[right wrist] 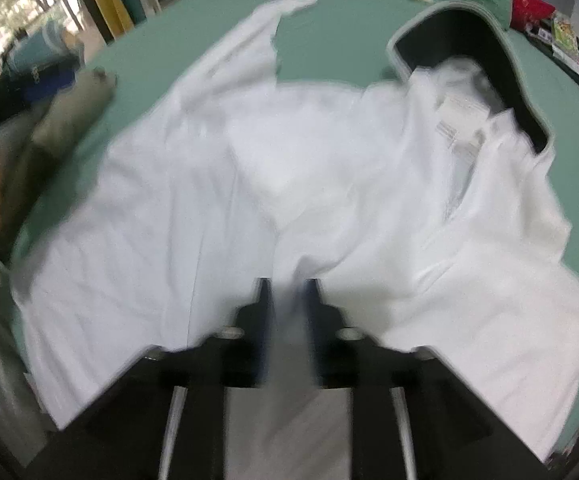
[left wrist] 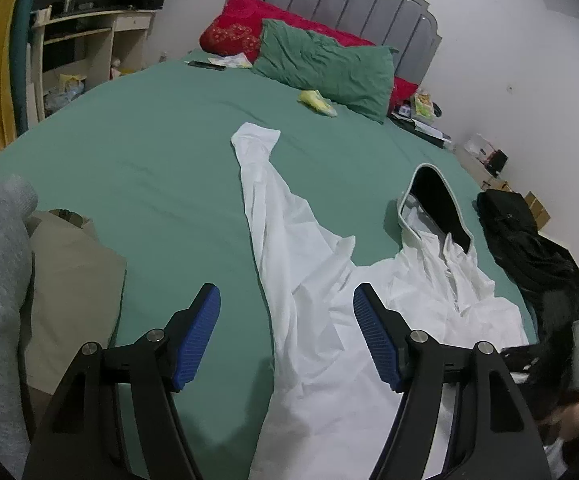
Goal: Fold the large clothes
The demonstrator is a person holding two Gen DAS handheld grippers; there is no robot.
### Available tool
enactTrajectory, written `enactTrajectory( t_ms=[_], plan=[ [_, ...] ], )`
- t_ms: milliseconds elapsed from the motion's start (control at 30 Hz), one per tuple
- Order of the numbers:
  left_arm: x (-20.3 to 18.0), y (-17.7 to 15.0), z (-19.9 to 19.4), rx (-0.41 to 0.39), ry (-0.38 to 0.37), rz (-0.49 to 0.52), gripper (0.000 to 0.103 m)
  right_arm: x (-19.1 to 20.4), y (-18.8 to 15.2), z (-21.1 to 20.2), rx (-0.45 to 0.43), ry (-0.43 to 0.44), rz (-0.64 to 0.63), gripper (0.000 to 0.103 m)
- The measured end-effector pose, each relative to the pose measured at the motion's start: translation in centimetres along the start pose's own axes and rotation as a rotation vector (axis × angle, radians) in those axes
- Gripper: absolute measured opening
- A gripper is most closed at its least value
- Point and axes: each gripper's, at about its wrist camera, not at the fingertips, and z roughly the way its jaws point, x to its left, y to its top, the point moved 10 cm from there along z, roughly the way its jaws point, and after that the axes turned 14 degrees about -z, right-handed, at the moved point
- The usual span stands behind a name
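Note:
A white hooded jacket [left wrist: 321, 304] lies spread on the green bed [left wrist: 141, 152], one sleeve stretched toward the pillows and its dark-lined hood [left wrist: 437, 200] to the right. My left gripper [left wrist: 287, 312] is open and empty, held above the jacket's sleeve and body. In the blurred right wrist view the jacket [right wrist: 217, 184] fills the frame, with its hood [right wrist: 461, 44] at the upper right. My right gripper [right wrist: 288, 284] is shut on a fold of the white jacket near its lower edge.
A green pillow [left wrist: 325, 68] and a red pillow [left wrist: 241, 32] lie at the headboard. A beige folded garment [left wrist: 69, 280] sits at the bed's left edge and a black garment [left wrist: 529, 248] at the right edge. A small yellow item [left wrist: 317, 102] lies near the pillows.

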Motion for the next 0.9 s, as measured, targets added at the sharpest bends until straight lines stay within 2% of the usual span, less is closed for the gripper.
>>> enactTrajectory(
  t_ms=[100,233,300,333,367,400,433,467,567,667,700,733,767,800,833,900],
  plan=[
    [0.0,0.0,-0.2,0.004,-0.009,0.007,0.073,0.3,1.1,-0.6,-0.027,-0.064,-0.012,0.04],
    [-0.1,0.1,-0.1,0.007,-0.016,0.011,0.073,-1.5,4.7,-1.6,-0.098,-0.152,0.04,0.042],
    [-0.2,0.2,0.0,0.007,-0.009,0.017,0.073,-1.4,6.2,-0.7,-0.12,-0.117,0.059,0.042],
    [-0.3,0.2,0.1,0.012,-0.008,0.02,0.073,-1.2,6.6,0.7,-0.099,-0.081,0.068,0.04],
    [-0.3,0.3,0.2,0.014,-0.009,0.021,0.073,-0.7,7.3,1.9,-0.079,-0.055,0.068,0.033],
    [-0.3,0.3,0.3,0.016,-0.007,0.02,0.073,-0.2,7.5,2.9,-0.067,-0.033,0.062,0.013],
    [-0.1,0.3,0.4,0.022,-0.003,0.017,0.073,0.2,7.8,3.7,-0.069,-0.042,0.048,0.008],
    [0.1,0.4,0.5,0.026,0.005,0.014,0.073,0.3,8.3,3.8,-0.09,-0.052,0.033,0.006],
    [0.8,0.8,0.5,0.004,0.031,0.018,0.073,3.1,10.5,2.4,-0.17,0.014,-0.012,0.005],
    [1.8,1.5,0.3,-0.047,0.039,0.01,0.073,5.2,11.5,1.4,-0.166,0.016,-0.099,0.005],
    [2.4,1.7,0.5,-0.055,0.064,0.007,0.073,5.3,11.9,1.2,-0.162,0.019,-0.104,0.008],
    [3.1,1.7,0.8,-0.046,0.095,-0.005,0.073,4.8,12.4,0.7,-0.16,0.004,-0.097,0.018],
    [3.3,1.8,0.9,-0.041,0.085,-0.018,0.073,4.1,13.1,-0.1,-0.174,-0.026,-0.09,0.028],
    [3.6,1.9,0.9,-0.043,0.058,-0.04,0.073,3.3,13.8,-1.0,-0.203,-0.055,-0.083,0.056],
    [3.9,2.0,1.0,-0.041,0.065,-0.048,0.073,2.3,15.2,-1.6,-0.237,-0.082,-0.072,0.076],
    [4.2,2.1,1.3,-0.031,0.071,-0.051,0.073,0.6,17.7,-1.9,-0.275,-0.11,-0.042,0.078]
  ],
)
